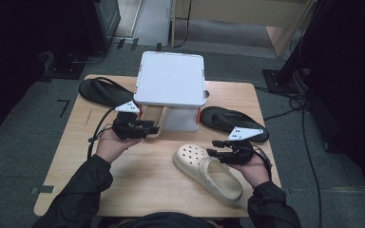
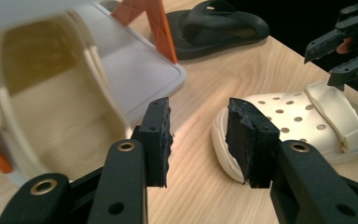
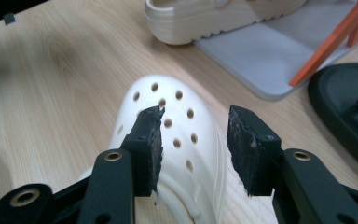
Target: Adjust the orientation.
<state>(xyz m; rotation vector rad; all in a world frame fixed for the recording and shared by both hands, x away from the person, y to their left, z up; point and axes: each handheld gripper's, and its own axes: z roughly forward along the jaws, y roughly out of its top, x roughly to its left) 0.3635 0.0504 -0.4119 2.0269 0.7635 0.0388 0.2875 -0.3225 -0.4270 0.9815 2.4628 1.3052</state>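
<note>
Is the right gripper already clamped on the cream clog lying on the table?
No. In the right gripper view the right gripper stands open above the cream clog, with its pads apart and not pressing on the toe.

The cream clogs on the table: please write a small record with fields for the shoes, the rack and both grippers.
clog on table: cream clog lies on the wooden table, toe under the right gripper
second clog: cream clog rests on the lower shelf of the white rack
black sandals: left one, right one, one each side of the rack
left gripper: open, holding nothing
right gripper: open, above the toe
</note>
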